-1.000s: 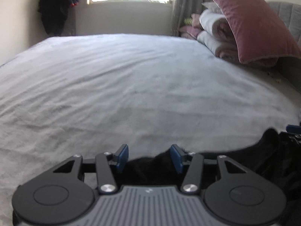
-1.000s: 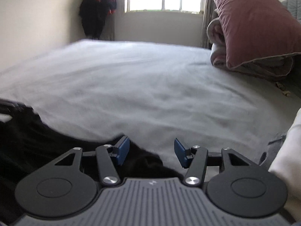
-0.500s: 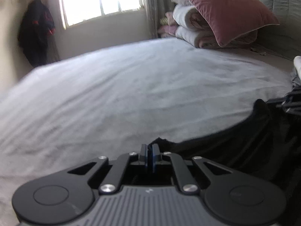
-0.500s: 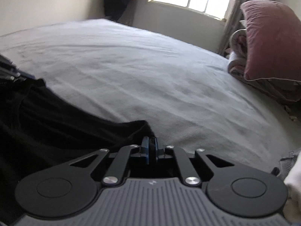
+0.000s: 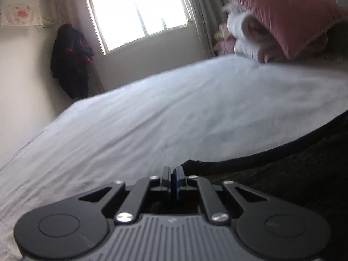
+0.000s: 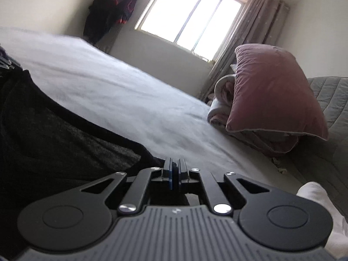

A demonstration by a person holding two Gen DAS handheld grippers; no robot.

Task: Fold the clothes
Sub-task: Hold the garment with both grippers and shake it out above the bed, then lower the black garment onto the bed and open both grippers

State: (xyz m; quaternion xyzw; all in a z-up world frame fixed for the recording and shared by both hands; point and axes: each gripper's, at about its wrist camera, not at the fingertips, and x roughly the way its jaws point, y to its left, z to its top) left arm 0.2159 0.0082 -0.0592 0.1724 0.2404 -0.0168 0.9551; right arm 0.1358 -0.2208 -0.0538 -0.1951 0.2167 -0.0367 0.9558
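Room's pretty plain. Left to right in the left wrist view: a dark jacket (image 5: pixel 70 61) hangs in the corner, then a bright window (image 5: pixel 139 13), then a pink pillow (image 5: pixel 280 13) sitting on rolled bedding (image 5: pixel 245 37) at the head of the bed (image 5: pixel 152 119). The right wrist view shows the same stuff, plus a grey quilted headboard (image 6: pixel 330 100) at the far right and something white (image 6: pixel 322 213), too blurred to tell what, in the bottom right corner. The sheet ahead of both tools is bare, so there's open space in front of them.

The black garment (image 5: pixel 282 174) hangs stretched between the two tools, off the sheet. The left gripper (image 5: pixel 171 181) has its blue pads squeezed together on one corner, fabric trailing off to the right. The right gripper (image 6: pixel 174 174) is pinched tight on the other corner, fabric running left.

Compared to half a second ago, both were already clamped, but the cameras now tilt up and see way more wall and window, and the cloth is pulled tauter between them. A second ago both sets of jaws were wide open over the edge of the garment.
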